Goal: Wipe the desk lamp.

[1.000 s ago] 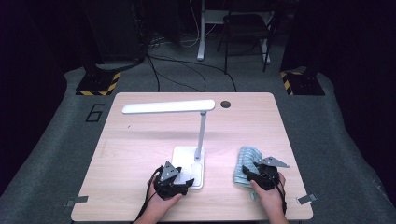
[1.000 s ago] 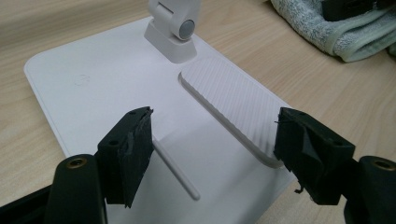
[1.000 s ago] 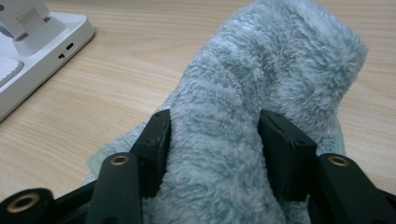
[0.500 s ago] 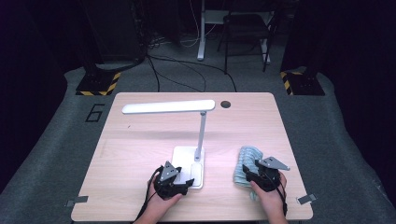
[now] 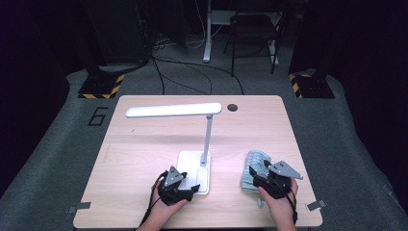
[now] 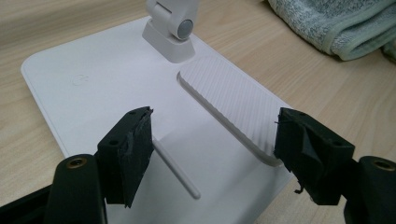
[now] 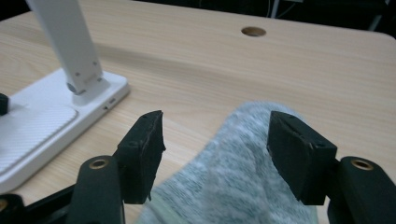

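Left tongs (image 5: 191, 186) stood apart over the lamp base (image 6: 116, 93), near the tabletop's (image 5: 144, 159) near edge; right tongs (image 5: 256, 177) stood apart over the folded cloth (image 7: 238, 172), near the near right corner. Likely step: steady the lamp, pick up the cloth. To do it well: pin the base flat without nudging the stem (image 5: 207, 139), and bite a thick fold of cloth, not a single loose layer.

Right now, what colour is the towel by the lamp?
Pale grey-green towel, clearest in the left gripper view.
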The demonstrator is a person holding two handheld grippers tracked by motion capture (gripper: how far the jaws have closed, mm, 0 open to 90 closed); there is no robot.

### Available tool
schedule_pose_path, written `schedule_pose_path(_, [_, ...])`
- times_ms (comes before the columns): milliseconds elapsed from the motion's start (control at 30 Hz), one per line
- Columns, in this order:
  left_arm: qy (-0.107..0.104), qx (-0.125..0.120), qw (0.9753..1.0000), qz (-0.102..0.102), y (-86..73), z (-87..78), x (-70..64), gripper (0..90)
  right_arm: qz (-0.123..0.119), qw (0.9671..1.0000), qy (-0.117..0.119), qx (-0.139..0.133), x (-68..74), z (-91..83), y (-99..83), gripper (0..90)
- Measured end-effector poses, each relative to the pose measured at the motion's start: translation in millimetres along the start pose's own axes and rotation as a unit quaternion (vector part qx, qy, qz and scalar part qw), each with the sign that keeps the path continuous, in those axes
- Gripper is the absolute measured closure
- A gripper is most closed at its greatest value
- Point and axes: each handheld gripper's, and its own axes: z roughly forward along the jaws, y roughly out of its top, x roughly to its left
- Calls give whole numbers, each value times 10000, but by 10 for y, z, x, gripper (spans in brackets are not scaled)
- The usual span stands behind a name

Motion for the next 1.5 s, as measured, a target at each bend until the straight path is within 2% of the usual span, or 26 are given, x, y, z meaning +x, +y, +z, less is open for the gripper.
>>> schedule_pose_path(67, [-9, -4, 10000, 19, 0, 1, 1, 280, -72, 9999, 86, -113, 54, -20, 72, 362])
schedule_pose_path(100, [47, -39, 9999, 85, -1, 6, 2, 280, -110, 9998, 134, -76, 73, -28, 104, 362])
schedule_pose_path(167, [15, -18, 9999, 144, 3, 4, 18, 282, -215, 9995, 200, -101, 134, -37, 181, 363])
schedule_pose_path(267, [-61, 17, 9999, 81, 9, -5, 17, 286, -264, 9988, 406, -93, 216, -22, 254, 363])
schedule_pose_path(500, [-125, 189, 9994, 260, 27, -66, 7, 317, -277, 9967, 747, -139, 380, 101, 437, 363])
schedule_pose_path(600, [-106, 143, 9993, 332, 35, -104, -4, 317, -360, 9955, 867, -146, 477, 164, 509, 363])
schedule_pose_path(633, [-142, 99, 9995, 257, 36, -112, -12, 317, -378, 9952, 894, -126, 512, 185, 528, 363])
schedule_pose_path(667, [-172, 131, 9991, 369, 50, -137, 7, 317, -415, 9946, 943, -121, 538, 211, 543, 363])
schedule_pose_path(733, [-210, 132, 9989, 394, 63, -166, 21, 321, -413, 9939, 1025, -64, 591, 268, 575, 364])
schedule_pose_path(800, [-223, 124, 9989, 384, 75, -197, 38, 323, -369, 9933, 1098, -50, 628, 307, 604, 364])
schedule_pose_path(933, [-189, 34, 9993, 327, 81, -252, 79, 325, -449, 9920, 1177, -61, 707, 389, 690, 364])
schedule_pose_path(1033, [-139, -65, 9997, 209, 81, -280, 103, 326, -473, 9913, 1224, -53, 748, 465, 744, 366])
schedule_pose_path(1200, [-61, -131, 9997, 198, 85, -336, 171, 326, -362, 9910, 1287, 13, 797, 614, 822, 368])
schedule_pose_path(1267, [-16, -189, 9998, 108, 76, -339, 190, 326, -310, 9911, 1295, 11, 826, 664, 860, 367])
schedule_pose_path(1333, [16, -97, 9998, 192, 73, -361, 230, 326, -281, 9908, 1321, 0, 861, 713, 898, 368])
schedule_pose_path(1367, [12, -162, 9999, 58, 69, -357, 234, 326, -325, 9907, 1319, -16, 870, 737, 913, 368])
schedule_pose_path(1467, [41, -136, 9999, 85, 58, -374, 274, 326, -347, 9911, 1286, -38, 923, 824, 972, 368])
schedule_pose_path(1500, [52, -141, 9999, 31, 55, -373, 272, 326, -363, 9908, 1301, -44, 933, 849, 988, 368])
